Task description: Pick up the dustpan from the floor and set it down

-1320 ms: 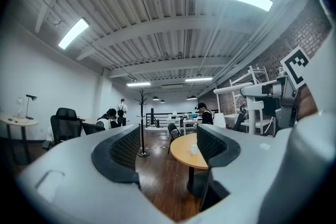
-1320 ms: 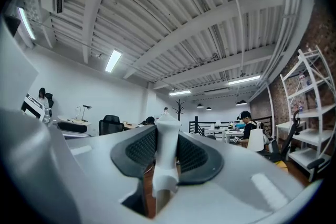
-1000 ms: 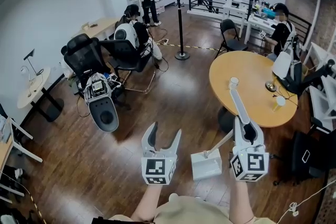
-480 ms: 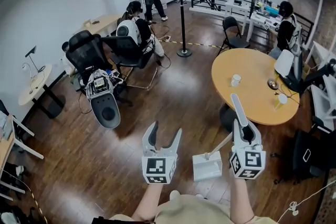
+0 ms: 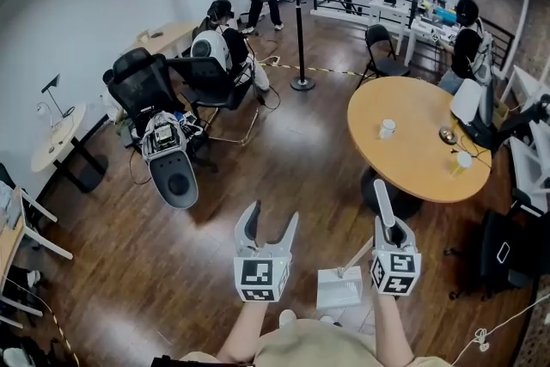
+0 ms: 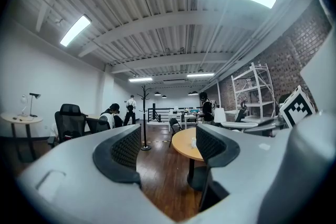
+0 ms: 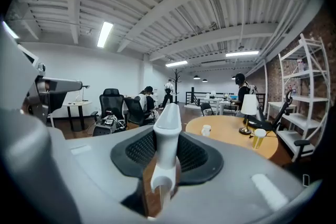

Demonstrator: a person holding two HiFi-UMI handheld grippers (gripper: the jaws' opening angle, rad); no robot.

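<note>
Jaws clamped on dustpan handle [image 7: 167, 126], table [image 7: 226, 127] ahead

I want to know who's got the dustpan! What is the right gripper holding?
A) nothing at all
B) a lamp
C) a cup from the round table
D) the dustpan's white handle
D: in the right gripper view the right gripper is shut on the white handle, and the head view shows the pan at that handle's lower end.
</note>
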